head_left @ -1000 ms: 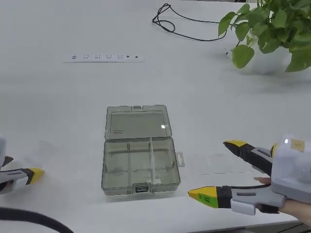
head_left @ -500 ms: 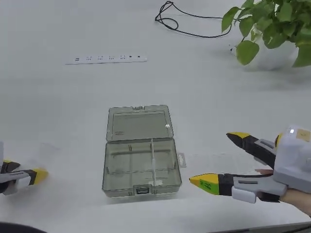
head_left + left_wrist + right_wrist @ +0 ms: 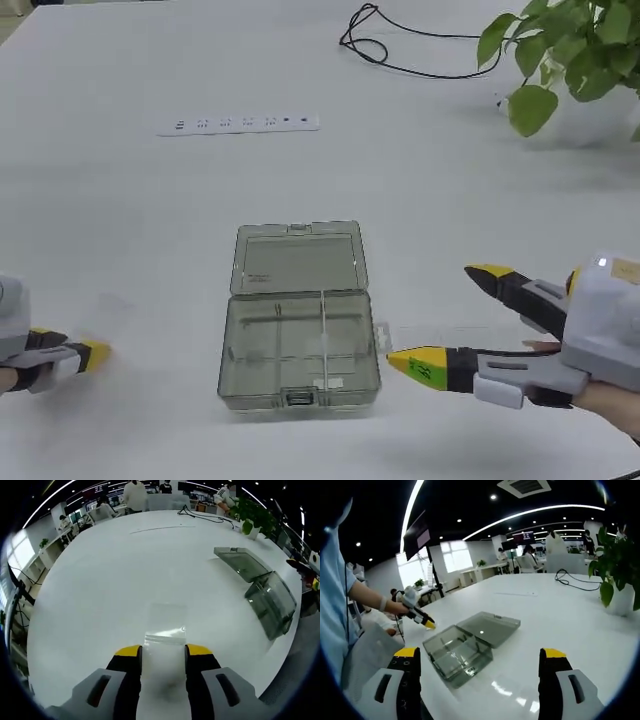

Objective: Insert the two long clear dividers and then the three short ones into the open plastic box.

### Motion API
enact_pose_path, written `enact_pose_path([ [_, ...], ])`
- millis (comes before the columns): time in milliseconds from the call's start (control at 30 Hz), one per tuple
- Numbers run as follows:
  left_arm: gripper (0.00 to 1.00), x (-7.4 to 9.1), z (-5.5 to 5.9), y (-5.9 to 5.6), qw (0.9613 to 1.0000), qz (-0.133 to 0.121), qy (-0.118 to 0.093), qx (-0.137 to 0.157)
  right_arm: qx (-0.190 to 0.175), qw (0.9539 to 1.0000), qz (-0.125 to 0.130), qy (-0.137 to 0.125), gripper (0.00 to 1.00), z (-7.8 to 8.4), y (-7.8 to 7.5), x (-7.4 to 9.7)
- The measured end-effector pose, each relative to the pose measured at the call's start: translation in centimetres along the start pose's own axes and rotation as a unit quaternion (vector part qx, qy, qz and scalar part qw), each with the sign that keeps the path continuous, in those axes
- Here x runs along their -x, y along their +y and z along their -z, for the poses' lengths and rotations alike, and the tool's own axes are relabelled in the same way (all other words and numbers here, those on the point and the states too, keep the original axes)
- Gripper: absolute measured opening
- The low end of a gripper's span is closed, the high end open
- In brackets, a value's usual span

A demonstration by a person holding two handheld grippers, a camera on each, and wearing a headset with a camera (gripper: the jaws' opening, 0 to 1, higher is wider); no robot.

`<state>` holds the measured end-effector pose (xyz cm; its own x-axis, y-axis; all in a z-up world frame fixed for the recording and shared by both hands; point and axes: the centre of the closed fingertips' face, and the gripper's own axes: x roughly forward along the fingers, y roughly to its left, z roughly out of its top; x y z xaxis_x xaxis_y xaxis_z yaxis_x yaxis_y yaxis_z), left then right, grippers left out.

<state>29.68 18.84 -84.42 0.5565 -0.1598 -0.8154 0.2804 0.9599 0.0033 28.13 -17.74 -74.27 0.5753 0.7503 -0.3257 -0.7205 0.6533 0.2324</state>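
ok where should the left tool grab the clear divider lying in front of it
Probably its near edge, coming low from the left tool's own side: the clear plastic divider lies flat on the white table, so only an edge gives purchase, and that one faces the open jaws.

Right gripper (image 3: 445,316) and left gripper (image 3: 164,650) — white-grey shells, black fingers (image 3: 515,300) tipped yellow — plus a light-blue sleeve (image 3: 332,605).

The box (image 3: 298,345) sits mid-table (image 3: 120,220) before me, lid (image 3: 297,257) laid back behind it. One divider (image 3: 324,335) stands in it, right of centre. My left gripper (image 3: 85,355) lies well left, a clear sheet (image 3: 165,625) just ahead of it. My right gripper (image 3: 445,316) is just right of the box. The power strip (image 3: 238,124) lies behind and the plant (image 3: 570,50) far right.
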Motion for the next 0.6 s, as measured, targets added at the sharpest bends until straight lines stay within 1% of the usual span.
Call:
enact_pose_path([
  [33,0.32,0.0,0.0,0.0,1.0000,0.000,0.001,0.000,0.002,1.0000,-0.005,0.002,0.99,0.0,0.2,-0.1],
  [133,0.32,0.1,0.0,0.1,1.0000,0.001,-0.002,-0.001,0.011,0.9999,-0.006,0.009,0.99,0.1,0.4,-0.4],
  [200,0.32,0.1,0.0,0.2,0.9999,0.002,-0.010,-0.001,0.009,0.9999,-0.006,0.004,0.99,-0.1,0.4,-0.5],
  [267,0.32,0.1,-0.1,0.2,0.9999,0.003,-0.014,-0.003,0.007,0.9999,-0.001,0.007,0.99,-0.2,0.3,-0.9],
  [400,0.32,0.1,-0.2,0.3,0.9998,0.005,-0.019,-0.006,0.013,0.9999,0.001,0.007,0.99,-0.7,0.7,-1.5],
  [467,0.32,0.1,-0.2,0.4,0.9997,0.004,-0.024,-0.003,0.018,0.9998,0.005,0.006,0.99,-0.8,0.7,-1.7],
  [533,0.32,0.2,-0.2,0.4,0.9995,0.001,-0.031,0.002,0.015,0.9998,0.010,0.005,0.99,-1.1,0.8,-1.9],
  [600,0.32,0.1,-0.3,0.5,0.9995,-0.002,-0.032,0.001,0.013,0.9998,0.015,0.003,0.99,-1.4,1.0,-2.0],
])
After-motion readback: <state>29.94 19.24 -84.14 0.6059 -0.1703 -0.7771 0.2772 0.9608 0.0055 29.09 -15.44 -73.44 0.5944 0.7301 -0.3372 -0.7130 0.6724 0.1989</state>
